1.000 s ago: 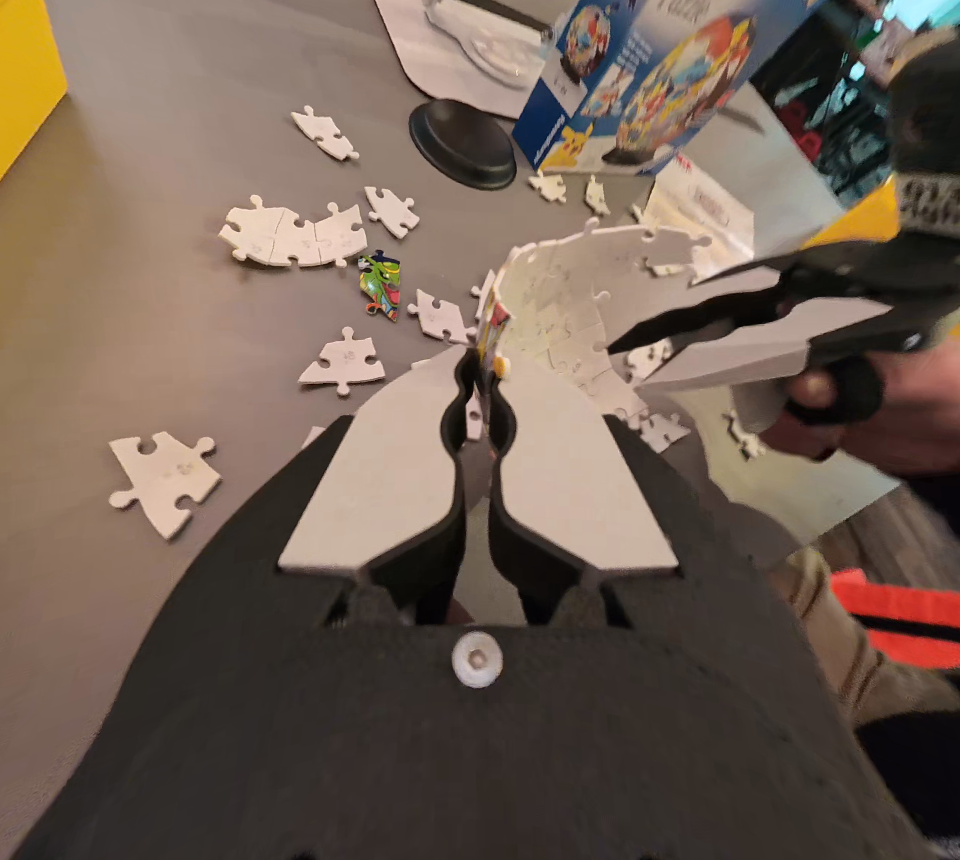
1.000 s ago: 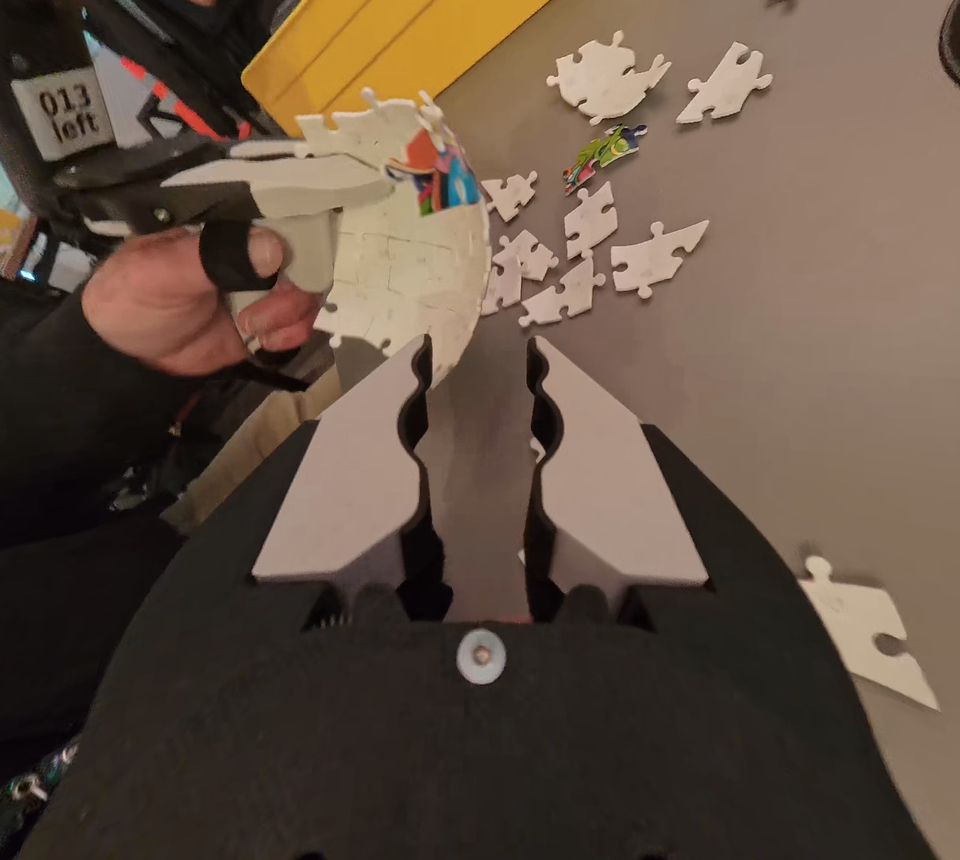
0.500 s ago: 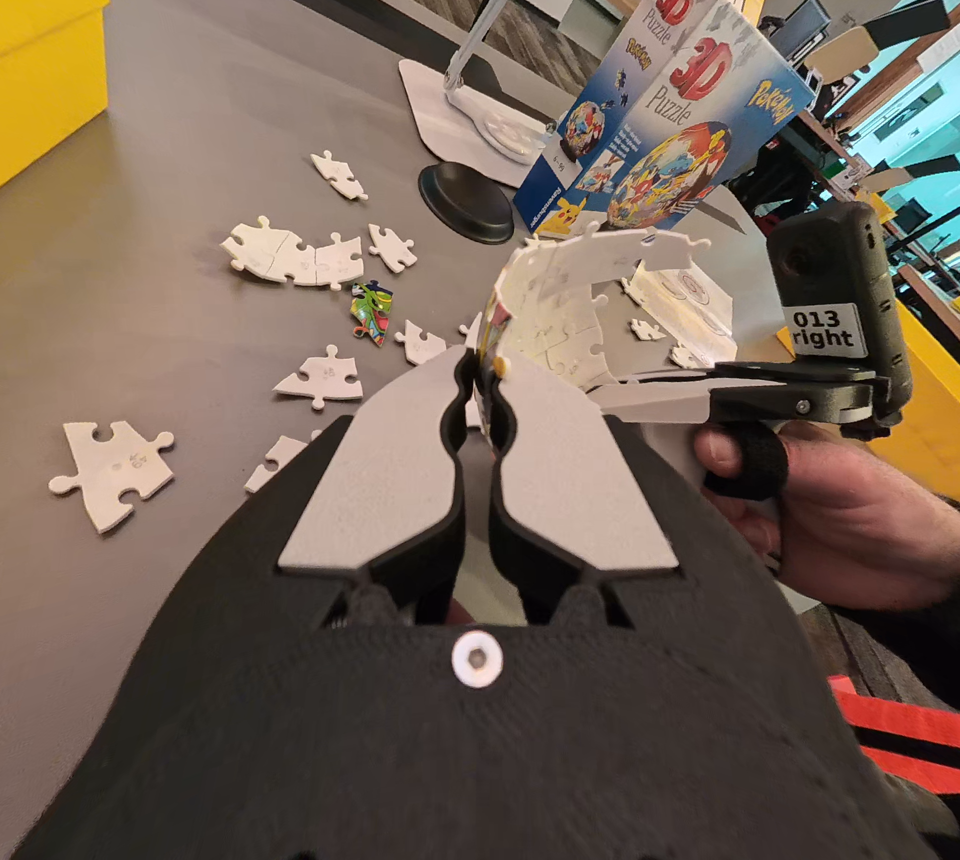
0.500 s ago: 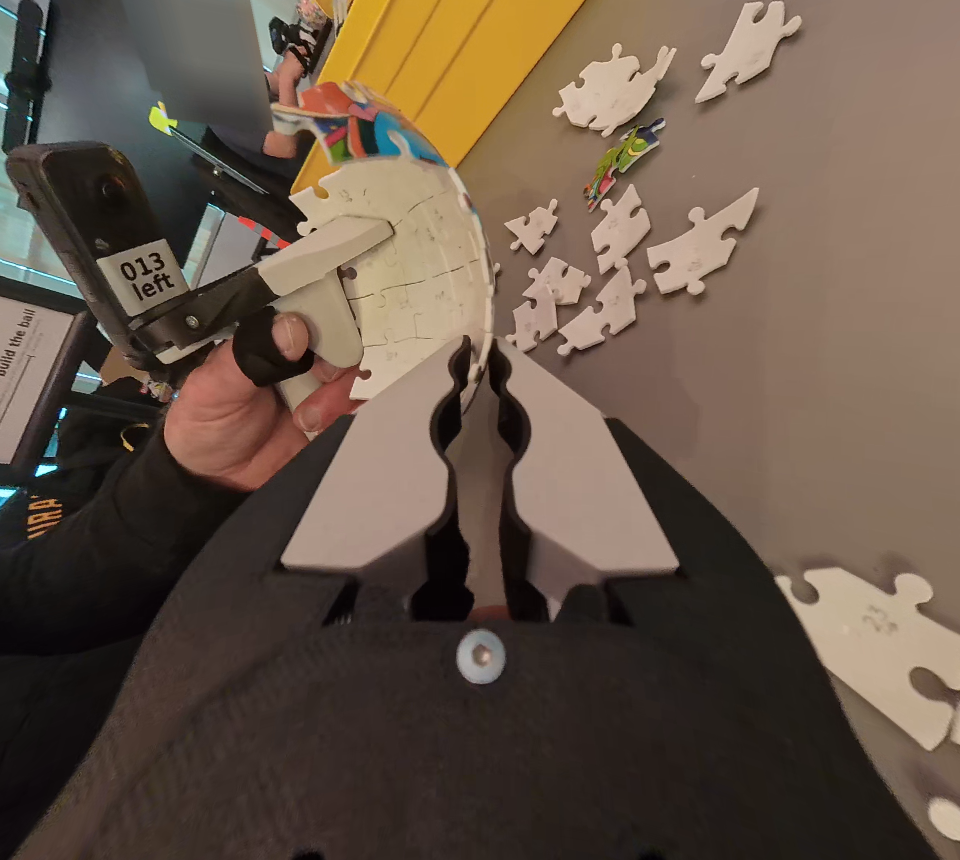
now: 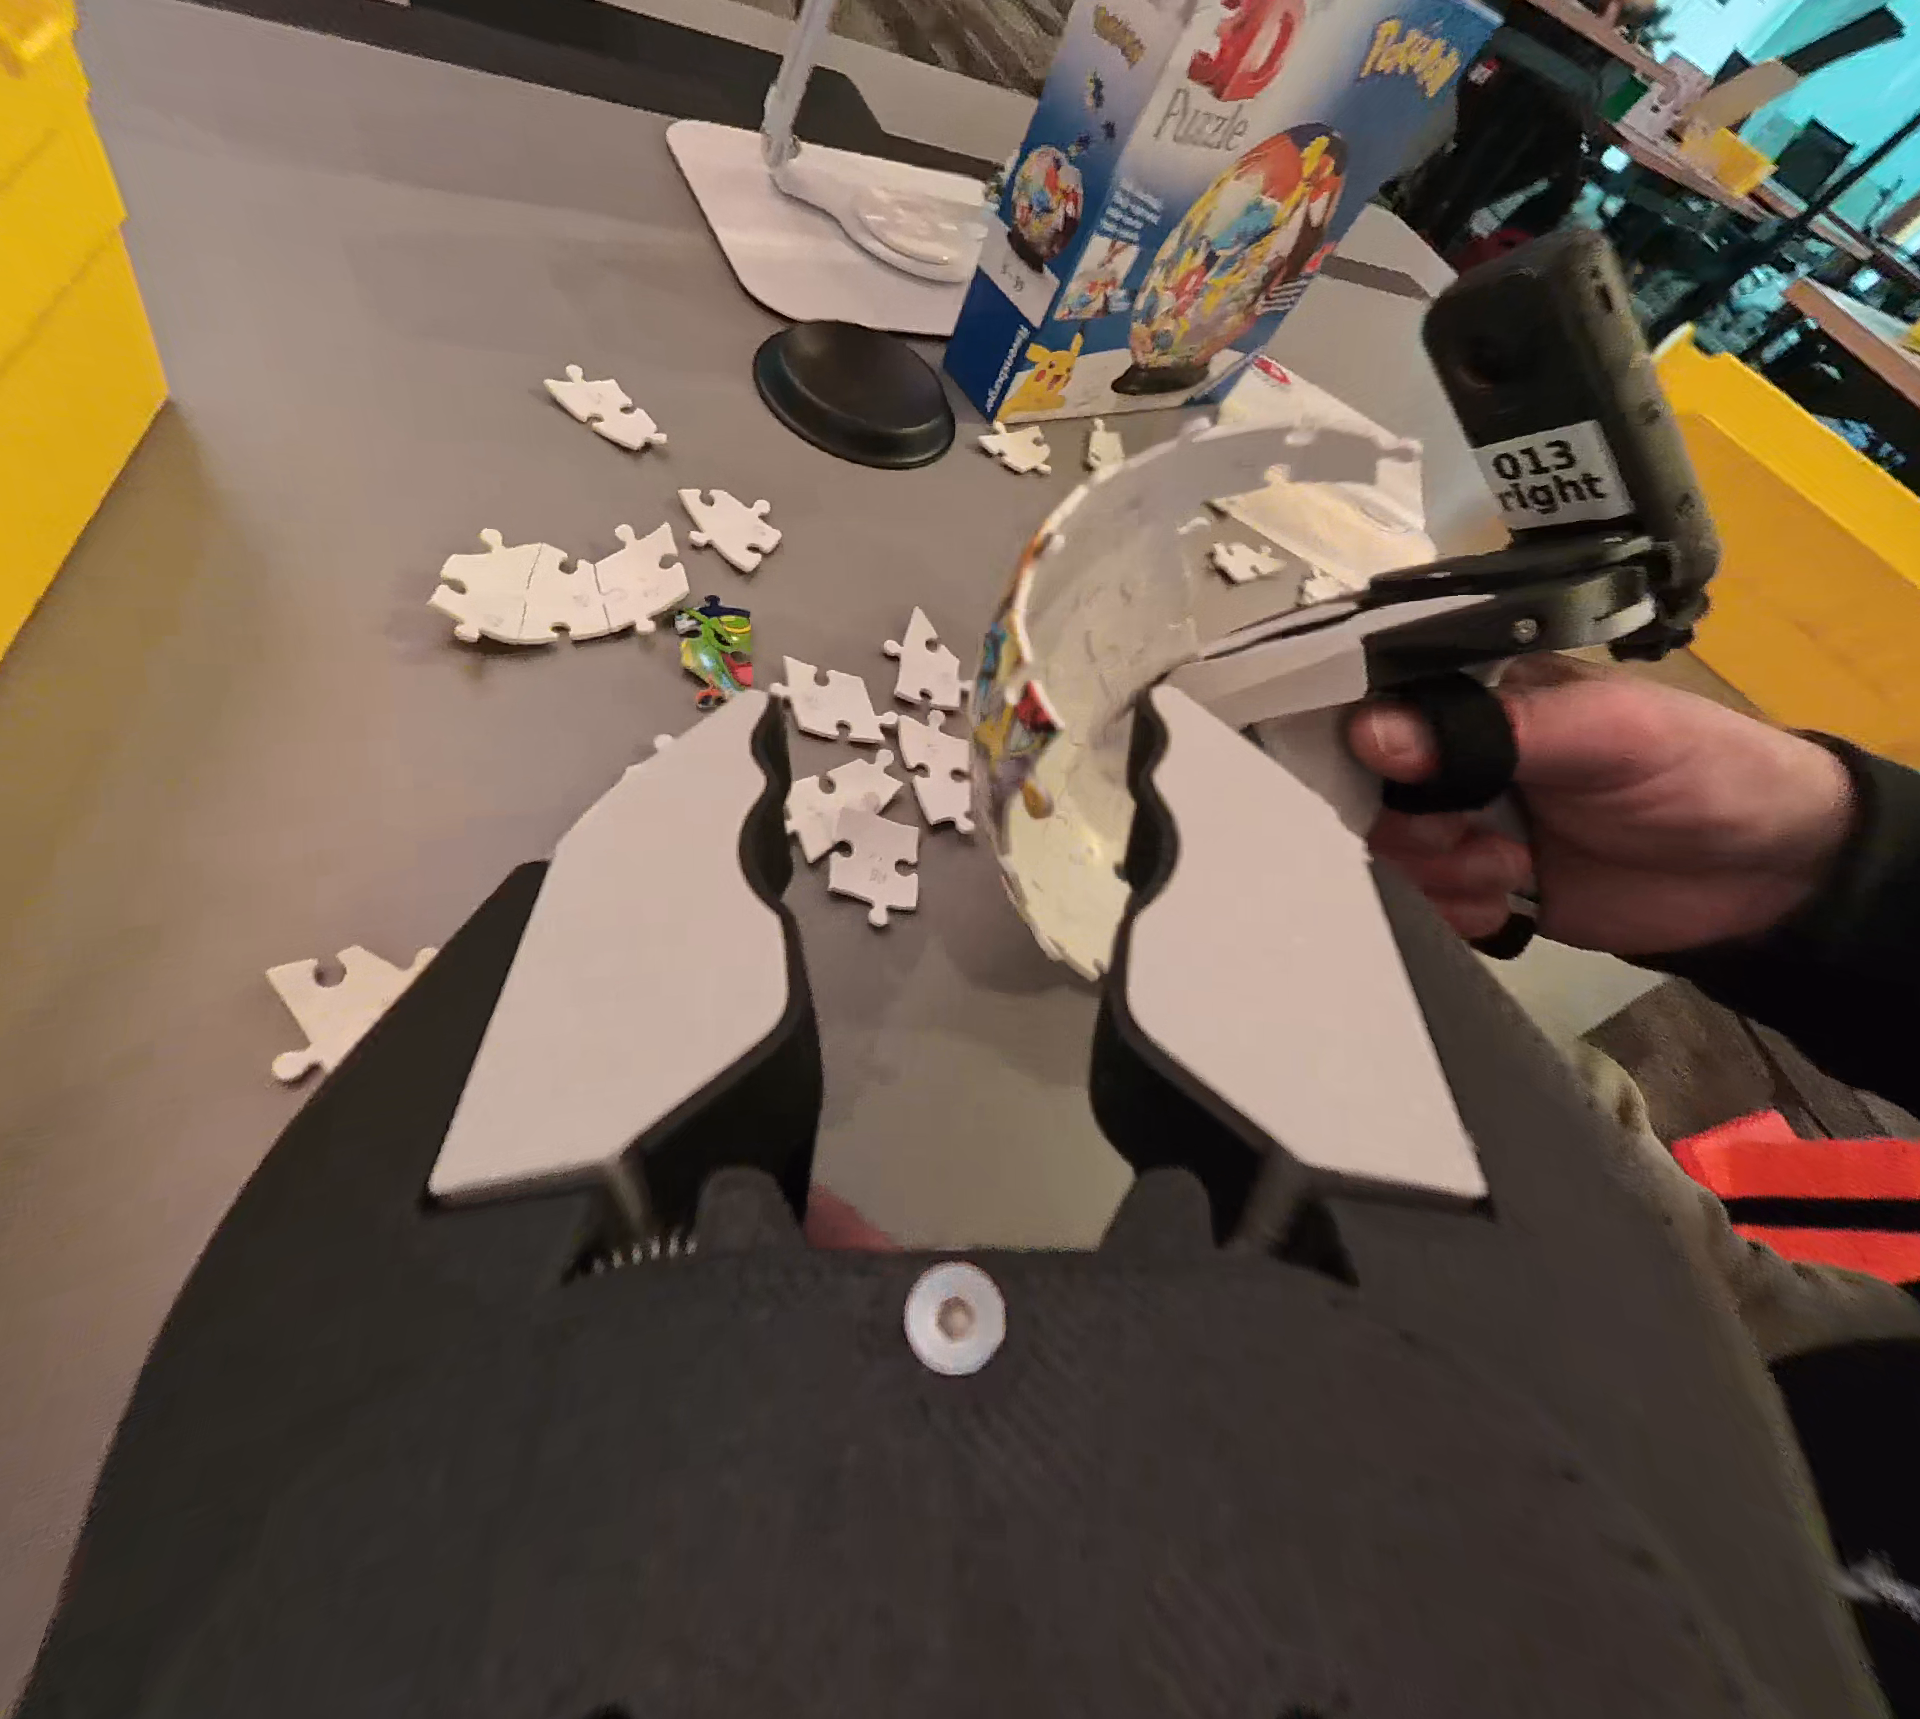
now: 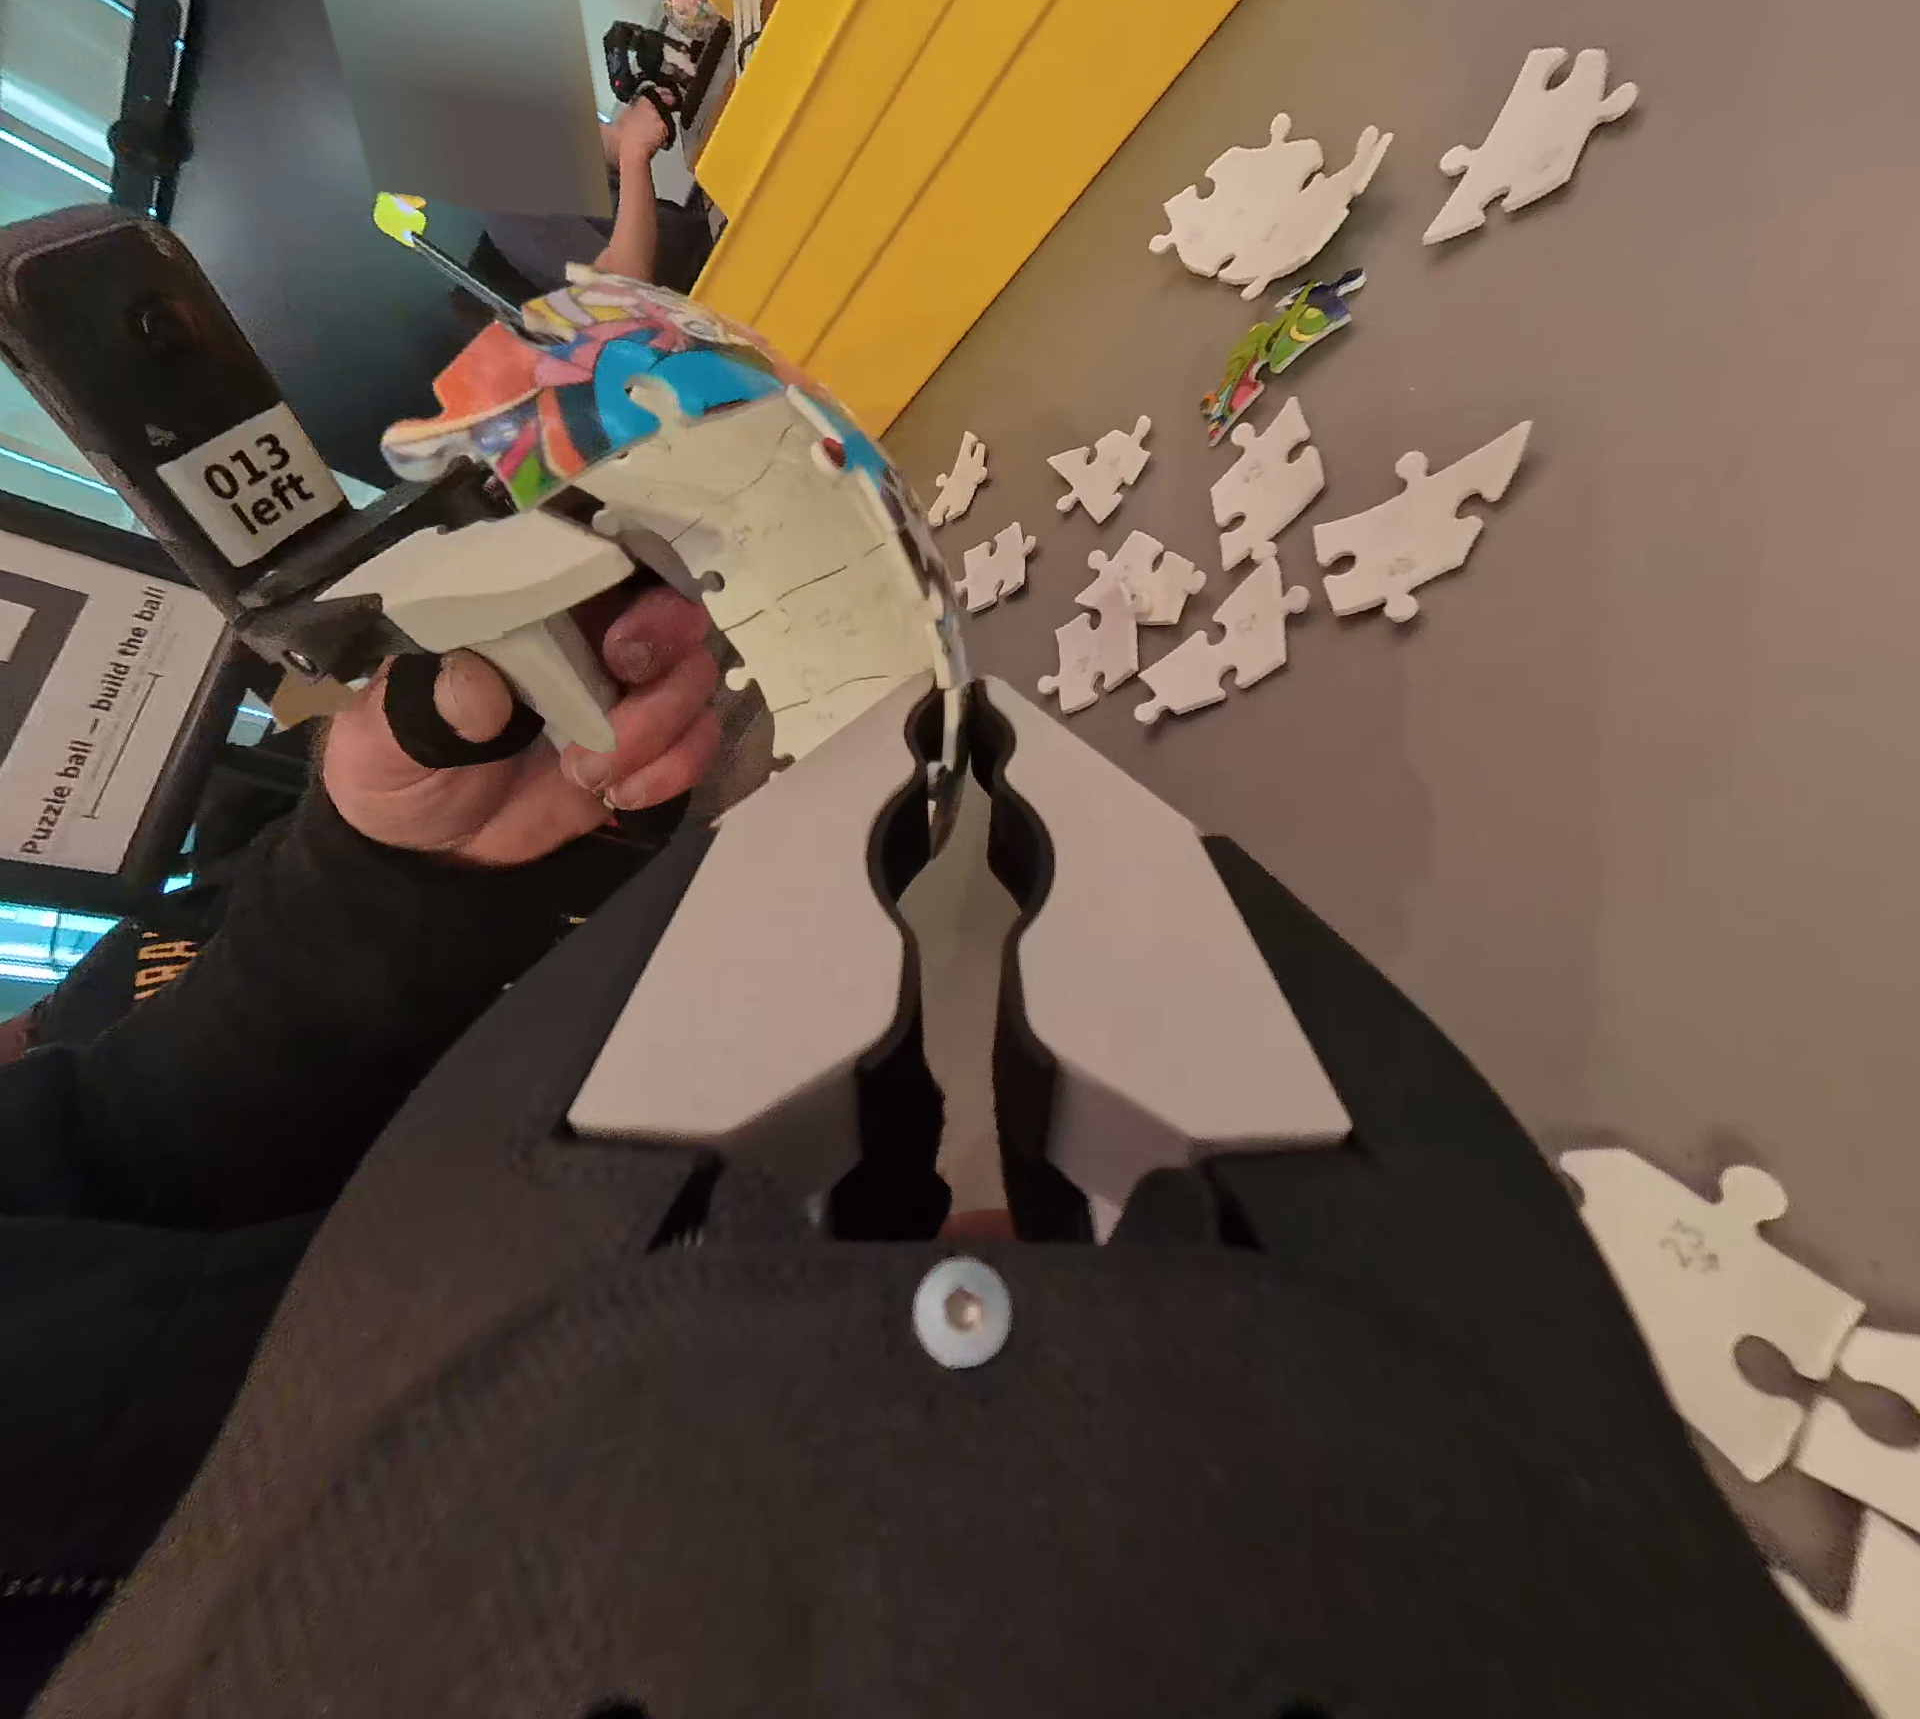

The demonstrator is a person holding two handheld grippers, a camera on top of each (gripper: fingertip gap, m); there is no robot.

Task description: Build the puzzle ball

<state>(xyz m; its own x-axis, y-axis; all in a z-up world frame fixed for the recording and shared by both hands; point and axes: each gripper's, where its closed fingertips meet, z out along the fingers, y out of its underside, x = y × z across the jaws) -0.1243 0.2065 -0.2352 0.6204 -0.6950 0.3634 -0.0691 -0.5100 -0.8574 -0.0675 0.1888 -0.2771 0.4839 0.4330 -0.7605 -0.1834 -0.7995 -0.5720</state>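
Nearest, the left gripper (image 5: 951, 734) has its grey fingers spread wide with nothing between them, poised above the grey table (image 5: 312, 235). Just beside its right finger hangs the half-built puzzle ball (image 5: 1060, 682), a curved shell, white inside and printed in colour outside, lifted clear of the tabletop. The right gripper (image 6: 951, 719) has its fingers pressed together on the shell's lower rim, pinching the thin edge between the tips; a hand (image 5: 1600, 796) in a dark sleeve grips its handle. On the table under and beyond the shell lies a cluster of loose white puzzle pieces (image 5: 873, 796), blank side up, with one small colourful piece (image 5: 715, 653) face up to their left and a joined strip of white pieces (image 5: 556, 583) past it. Farther back sit a black oval stand (image 5: 852, 393), the blue puzzle box (image 5: 1226, 215) standing upright, and a white lamp base (image 5: 821, 235). Yellow bins (image 5: 62, 267) border the table's left edge
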